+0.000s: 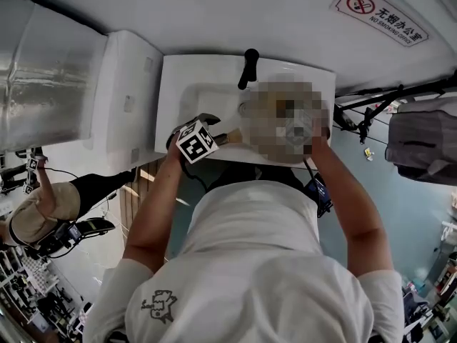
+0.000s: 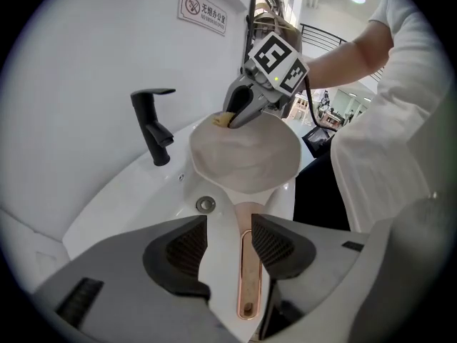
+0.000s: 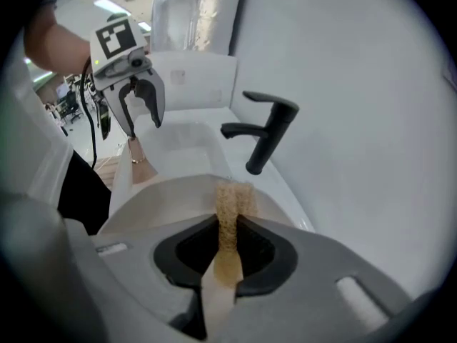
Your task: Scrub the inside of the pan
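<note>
My left gripper (image 2: 230,240) was clenched on the handle (image 2: 226,277) of the pan (image 2: 245,159), which hung tilted over the sink (image 2: 128,206). The pan's length ran from me toward the sink's back, its inside facing me. My right gripper (image 3: 228,238) pinched a tan scrub sponge (image 3: 230,206) at the pan's far rim.

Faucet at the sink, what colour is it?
The faucet is matte black, clearest in the left gripper view.

Black faucet (image 2: 152,126) at white sink (image 2: 121,200), no-smoking sign (image 2: 204,11) on wall (image 2: 86,56) above.
</note>
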Demonstrator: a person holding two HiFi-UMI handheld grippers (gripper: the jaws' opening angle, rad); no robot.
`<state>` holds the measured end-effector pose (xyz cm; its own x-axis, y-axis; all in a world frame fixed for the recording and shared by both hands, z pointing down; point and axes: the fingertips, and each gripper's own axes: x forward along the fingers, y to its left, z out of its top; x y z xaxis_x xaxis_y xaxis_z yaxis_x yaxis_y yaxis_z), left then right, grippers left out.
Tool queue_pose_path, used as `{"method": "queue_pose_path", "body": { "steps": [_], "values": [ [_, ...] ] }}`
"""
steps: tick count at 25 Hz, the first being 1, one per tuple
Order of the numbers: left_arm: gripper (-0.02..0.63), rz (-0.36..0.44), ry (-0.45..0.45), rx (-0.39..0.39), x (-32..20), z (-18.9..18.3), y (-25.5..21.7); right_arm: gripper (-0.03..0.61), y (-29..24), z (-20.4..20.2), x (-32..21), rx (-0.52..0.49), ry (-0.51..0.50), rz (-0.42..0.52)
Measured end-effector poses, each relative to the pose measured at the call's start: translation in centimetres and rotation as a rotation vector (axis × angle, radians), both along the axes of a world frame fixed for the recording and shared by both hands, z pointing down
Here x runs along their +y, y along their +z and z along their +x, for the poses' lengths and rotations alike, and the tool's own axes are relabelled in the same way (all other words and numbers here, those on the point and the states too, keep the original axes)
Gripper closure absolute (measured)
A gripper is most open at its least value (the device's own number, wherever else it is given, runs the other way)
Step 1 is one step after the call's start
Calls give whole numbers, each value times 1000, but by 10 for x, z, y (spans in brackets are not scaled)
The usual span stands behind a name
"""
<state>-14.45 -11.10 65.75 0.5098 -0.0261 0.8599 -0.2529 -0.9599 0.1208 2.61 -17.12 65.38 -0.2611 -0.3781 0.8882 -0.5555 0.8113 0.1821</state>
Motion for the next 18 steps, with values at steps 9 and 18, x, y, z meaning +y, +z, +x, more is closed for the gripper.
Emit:
{"method": "queue_pose_path", "body": {
  "steps": [9, 18],
  "values": [
    [423, 68, -22, 10, -17, 0, -32, 520, -46, 12, -5, -101, 116, 54],
    [480, 141, -58, 118, -13, 20, -70, 520, -101, 17, 30, -294, 164, 89]
  ]
}}
